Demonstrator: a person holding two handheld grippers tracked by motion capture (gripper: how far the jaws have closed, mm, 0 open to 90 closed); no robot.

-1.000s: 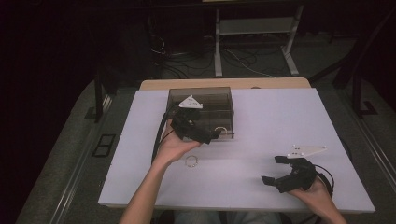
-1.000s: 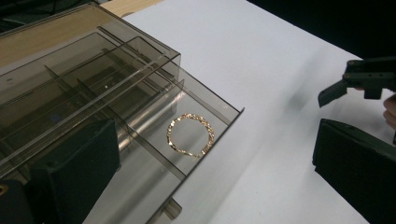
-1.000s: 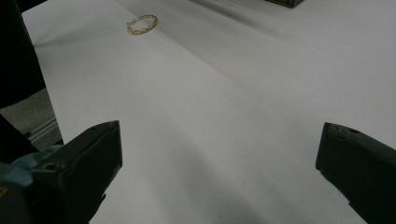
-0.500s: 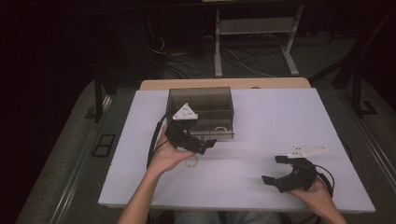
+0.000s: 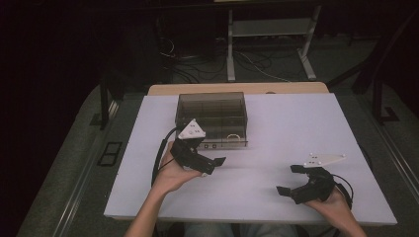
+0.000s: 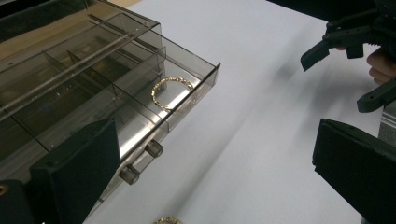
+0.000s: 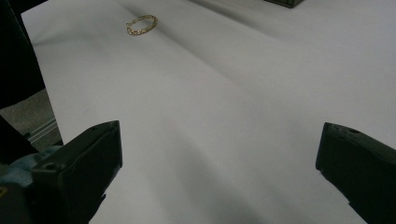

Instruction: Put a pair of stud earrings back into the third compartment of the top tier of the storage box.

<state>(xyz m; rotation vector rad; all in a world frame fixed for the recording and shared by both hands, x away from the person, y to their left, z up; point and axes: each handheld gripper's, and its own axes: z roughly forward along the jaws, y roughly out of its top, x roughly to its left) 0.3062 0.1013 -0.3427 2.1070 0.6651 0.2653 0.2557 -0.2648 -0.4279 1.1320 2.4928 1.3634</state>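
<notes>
Left gripper view: the left gripper (image 6: 210,186), jaws wide and empty, is just beside the smoky box (image 6: 93,79); one gold ring (image 6: 172,92) lies in its front drawer, ahead of the gripper.

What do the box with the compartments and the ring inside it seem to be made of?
The box looks like smoked clear plastic: the dividers show through its glossy walls. The ring looks like gold-coloured metal, with a shiny, textured band; the exact metal is uncertain.

Glossy smoked-plastic organizer box (image 6: 93,88), shiny textured gold-metal ring (image 6: 172,92), matt white tabletop (image 5: 296,128).
</notes>
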